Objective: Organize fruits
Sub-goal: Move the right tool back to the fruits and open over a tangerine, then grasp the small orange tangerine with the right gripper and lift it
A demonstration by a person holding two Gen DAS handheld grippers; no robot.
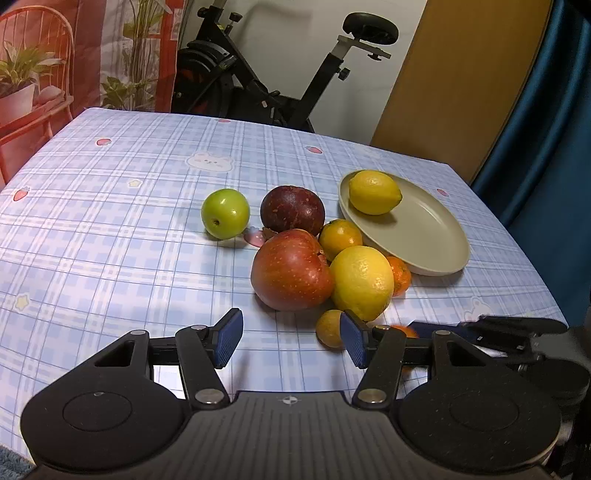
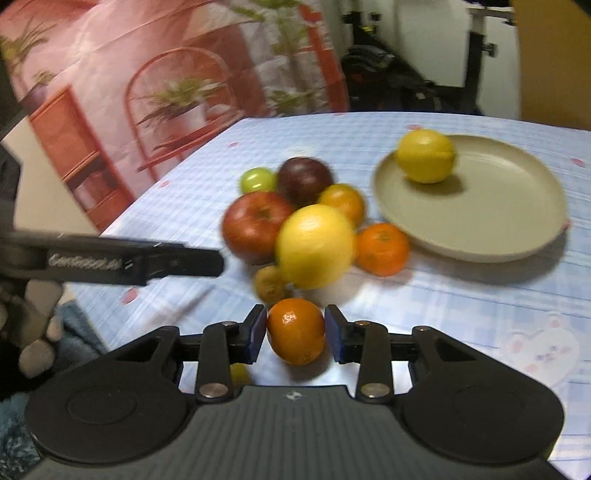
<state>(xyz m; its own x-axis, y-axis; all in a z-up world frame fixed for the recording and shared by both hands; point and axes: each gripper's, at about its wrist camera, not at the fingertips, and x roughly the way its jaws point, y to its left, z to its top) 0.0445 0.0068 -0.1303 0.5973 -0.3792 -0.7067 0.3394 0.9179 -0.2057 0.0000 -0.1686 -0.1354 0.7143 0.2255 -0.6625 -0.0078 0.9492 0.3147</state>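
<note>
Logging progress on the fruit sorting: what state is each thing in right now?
Plate: on the table, holding one lemon.
Second lemon: on the cloth, in the fruit pile.
Red apple: in the pile, off the plate.
Green apple: on the cloth, apart from the pile.
Small orange: between the right gripper's pads, gripped.
Left gripper: open, empty.

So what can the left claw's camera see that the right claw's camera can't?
Only the left view: the exercise bike's seat and its own left claw, open with nothing between the pads.
Only the right view: the right claw around an orange, and a gloved hand at the left edge.
Both: the plate holding one lemon, the red apple, the green apple, and the checked tablecloth.
</note>
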